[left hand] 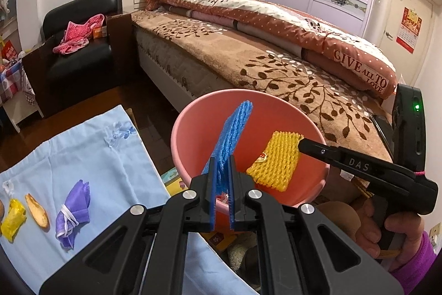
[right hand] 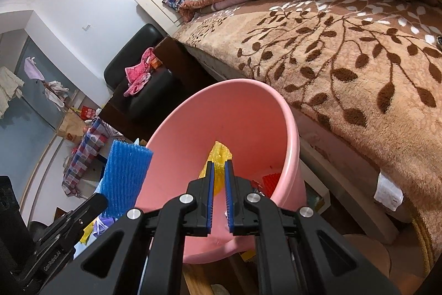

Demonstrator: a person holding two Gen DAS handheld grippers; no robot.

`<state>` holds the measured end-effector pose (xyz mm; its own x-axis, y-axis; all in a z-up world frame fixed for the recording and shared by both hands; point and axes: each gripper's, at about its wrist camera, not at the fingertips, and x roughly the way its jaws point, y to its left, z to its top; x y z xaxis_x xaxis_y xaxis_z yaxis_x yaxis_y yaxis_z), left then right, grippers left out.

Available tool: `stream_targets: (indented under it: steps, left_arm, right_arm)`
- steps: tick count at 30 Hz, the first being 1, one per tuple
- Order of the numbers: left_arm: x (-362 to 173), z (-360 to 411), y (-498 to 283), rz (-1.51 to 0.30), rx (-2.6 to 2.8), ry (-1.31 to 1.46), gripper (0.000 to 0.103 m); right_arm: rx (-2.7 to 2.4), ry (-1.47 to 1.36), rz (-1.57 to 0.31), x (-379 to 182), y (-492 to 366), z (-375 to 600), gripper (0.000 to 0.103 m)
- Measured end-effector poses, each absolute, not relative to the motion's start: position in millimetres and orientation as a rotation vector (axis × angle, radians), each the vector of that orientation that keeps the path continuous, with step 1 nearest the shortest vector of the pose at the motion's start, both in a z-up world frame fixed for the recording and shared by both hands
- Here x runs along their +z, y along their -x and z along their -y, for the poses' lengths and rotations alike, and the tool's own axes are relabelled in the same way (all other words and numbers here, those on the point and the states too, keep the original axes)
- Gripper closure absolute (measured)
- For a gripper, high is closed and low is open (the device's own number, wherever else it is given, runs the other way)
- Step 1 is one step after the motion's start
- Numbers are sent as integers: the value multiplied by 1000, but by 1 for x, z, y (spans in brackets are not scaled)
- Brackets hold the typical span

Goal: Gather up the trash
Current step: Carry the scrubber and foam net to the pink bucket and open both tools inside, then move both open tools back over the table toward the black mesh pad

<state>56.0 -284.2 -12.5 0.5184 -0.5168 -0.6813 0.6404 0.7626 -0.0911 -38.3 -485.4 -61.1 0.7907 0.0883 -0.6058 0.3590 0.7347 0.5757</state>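
Note:
A pink bin (left hand: 323,173) stands beside the bed. My left gripper (left hand: 221,159) is shut on a blue foam net (left hand: 234,129) and holds it over the bin's near rim. My right gripper (left hand: 301,143) is shut on a yellow foam net (left hand: 276,165) over the bin's mouth. In the right wrist view my right gripper (right hand: 219,166) grips the yellow net (right hand: 218,156) above the bin (right hand: 290,129), with the blue net (right hand: 124,179) at the left. On the light blue cloth (left hand: 96,156) lie a purple mask (left hand: 73,214), a peel (left hand: 37,210) and a yellow wrapper (left hand: 12,219).
A bed (left hand: 276,68) with a brown leaf blanket runs behind the bin. A black chair (left hand: 80,46) with pink clothes stands at the far left. Red trash (right hand: 269,181) lies inside the bin. Boxes and clutter sit on the floor under the bin.

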Motion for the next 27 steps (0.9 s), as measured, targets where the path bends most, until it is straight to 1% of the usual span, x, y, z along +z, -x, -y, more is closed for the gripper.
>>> stream_targets:
  steps: [4, 6, 8, 10, 11, 13, 14, 27]
  left_arm:
    - [-15, 282, -57, -765, -697, -171, 96]
    - [-16, 282, -57, -766, -694, -174, 92]
    - [-17, 281, -57, -770, -694, -169, 76]
    - [-17, 280, -56, -769, -695, -161, 70]
    - [-17, 280, -56, -767, -697, -160, 69]
    - [-17, 279, -55, -766, -699, -161, 69]
    - [-17, 278, -54, -766, -699, -160, 69]
    - [-18, 246, -50, -788, -647, -103, 69]
  right_arm:
    - [-165, -738, -650, -60, 38, 484, 95]
    - [-171, -736, -650, -61, 38, 483, 94]
    - [-173, -739, -655, -62, 37, 483, 93]
    - [-173, -745, -654, -63, 39, 483, 89]
    - [-176, -745, -655, -63, 39, 483, 87]
    - [-181, -746, -656, -63, 39, 484, 76]
    - [-181, -750, -652, -63, 40, 484, 74]
    - [-150, -693, -640, -49, 46, 465, 69]
